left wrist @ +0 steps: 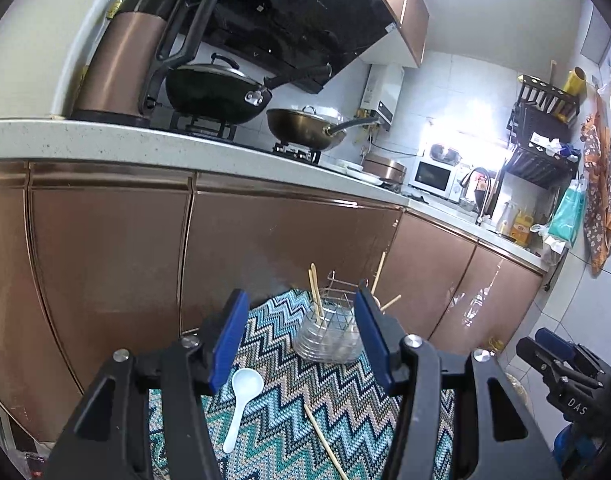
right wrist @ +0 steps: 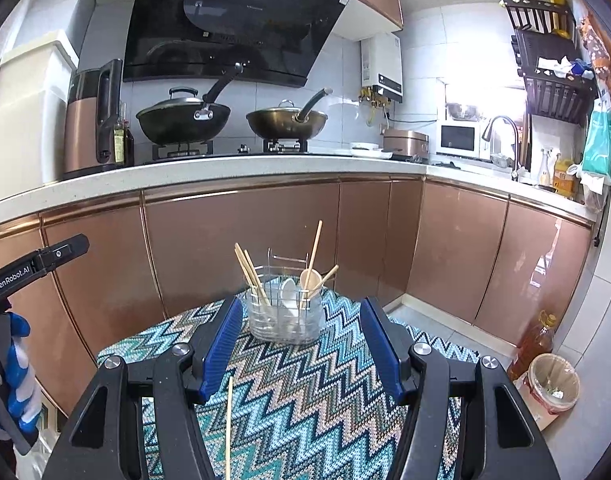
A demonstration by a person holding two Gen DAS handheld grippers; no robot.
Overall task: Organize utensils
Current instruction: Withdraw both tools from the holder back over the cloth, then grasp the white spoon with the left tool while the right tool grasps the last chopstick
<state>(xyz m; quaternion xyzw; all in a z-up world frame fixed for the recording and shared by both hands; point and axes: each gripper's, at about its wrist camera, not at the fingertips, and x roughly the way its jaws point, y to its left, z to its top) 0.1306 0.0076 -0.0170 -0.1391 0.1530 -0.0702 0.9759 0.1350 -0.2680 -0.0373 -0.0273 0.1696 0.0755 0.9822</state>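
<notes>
Still loose on the zigzag-patterned cloth [left wrist: 289, 432]: a white plastic spoon [left wrist: 241, 404], bowl up and handle trailing back, just inside the left gripper's [left wrist: 303, 344] left pad, and a single wooden chopstick [left wrist: 325, 440], slanting toward the right pad. Same chopstick [right wrist: 228, 428] in the right wrist view, lying lengthwise close to the right gripper's [right wrist: 301, 344] left pad.

Straight ahead beyond both sets of fingertips, a clear utensil holder with a wire caddy [right wrist: 283, 316], upright near the far edge of the cloth. Already inside: several chopsticks [right wrist: 251, 276] leaning to the left, a white spoon [right wrist: 289, 292], a pale wooden spoon [right wrist: 310, 280] and more sticks on the right. Probably kept upright and central for easy dropping in from above.

Left jaws parted, nothing between the pads. Right jaws likewise apart and empty. Both pointed slightly downward over the cloth, probably lined up for a pick: spoon nearest the left, chopstick within reach of either.

Farther out, copper-coloured cabinet doors [right wrist: 241, 248], a pale countertop [right wrist: 225, 172] with two lidded woks [right wrist: 185, 120] on the hob, and a kettle [right wrist: 89, 120] to the left.
</notes>
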